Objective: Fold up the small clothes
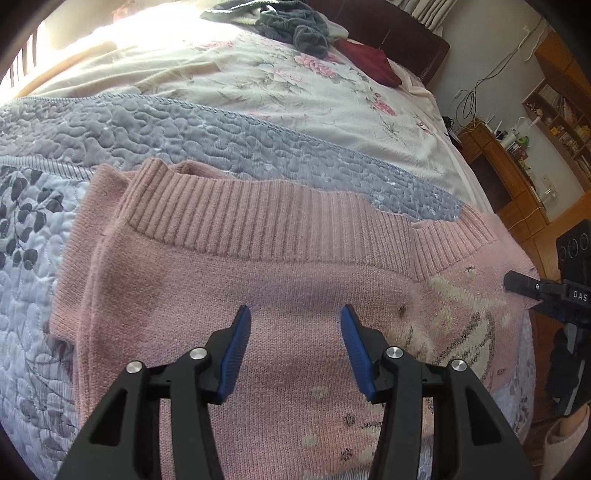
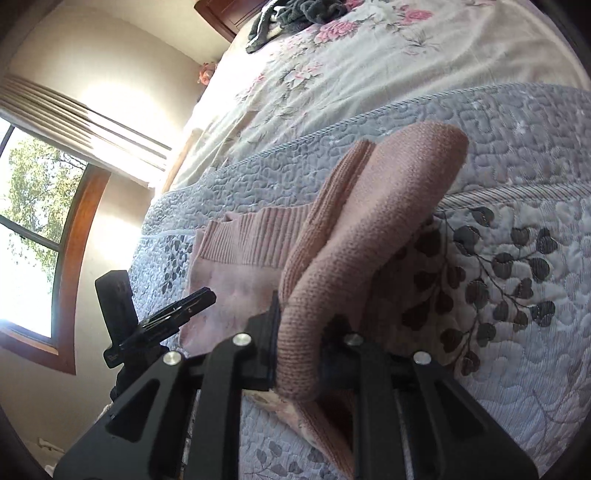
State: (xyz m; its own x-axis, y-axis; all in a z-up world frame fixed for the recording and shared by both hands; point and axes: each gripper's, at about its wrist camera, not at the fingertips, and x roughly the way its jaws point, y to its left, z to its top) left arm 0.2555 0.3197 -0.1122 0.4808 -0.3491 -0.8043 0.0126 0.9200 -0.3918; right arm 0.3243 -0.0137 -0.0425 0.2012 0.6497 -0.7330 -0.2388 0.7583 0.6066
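Pink sweater (image 1: 280, 295): it lies flat on the grey-blue quilt (image 1: 184, 133) that covers the bed, its ribbed hem turned away from the left camera. I judge it is spread this way so that the sides can be folded over the middle.

Left gripper (image 1: 295, 325): its blue pads are spread apart, and it hovers over the middle of the knit and pinches nothing. It seems to wait there to press down or catch the fabric when the fold arrives.

Right gripper (image 2: 299, 332): its jaws are pressed together on a thick roll of the pink knit, which is lifted off the quilt and hangs in a loop. Probably this is one side or a sleeve, held up so it can be carried across the body.

Other clothes (image 1: 291, 26): a dark heap and a red piece (image 1: 373, 61) lie far up the bed on the floral sheet (image 1: 295, 85), well apart from the work.

Risk: the knit is soft and heavy, so the lifted part can sag and drag the flat part with it.
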